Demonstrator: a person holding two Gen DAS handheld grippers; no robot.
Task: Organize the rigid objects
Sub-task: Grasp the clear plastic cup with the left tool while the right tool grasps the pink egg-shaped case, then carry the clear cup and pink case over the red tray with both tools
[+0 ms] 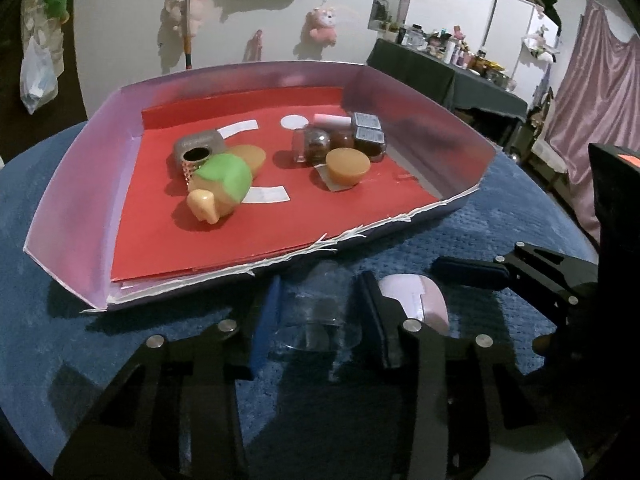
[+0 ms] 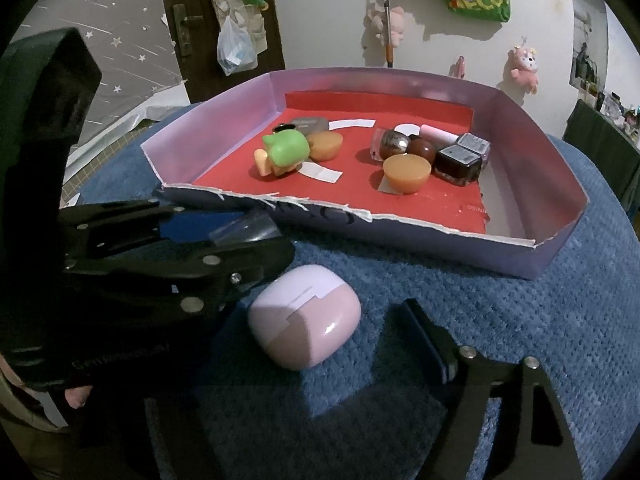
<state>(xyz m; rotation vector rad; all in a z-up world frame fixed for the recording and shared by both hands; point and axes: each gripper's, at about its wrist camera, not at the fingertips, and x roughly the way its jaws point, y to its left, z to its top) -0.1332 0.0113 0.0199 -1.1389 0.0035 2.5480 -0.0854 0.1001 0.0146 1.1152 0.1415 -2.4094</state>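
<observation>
The left claw is closed on a clear plastic cup, its blue pads pressed to the cup's sides, just in front of the torn front edge of the lilac tray on the blue-covered table. The right claw stands wide open around a pink earbud case that rests on the cloth, touching neither finger as far as the views show. Inside the tray, on its red liner, a green-capped toy figure lies on its side on the left beside a grey box; on the right a tan dome, brown balls and dark jars sit clustered together
</observation>
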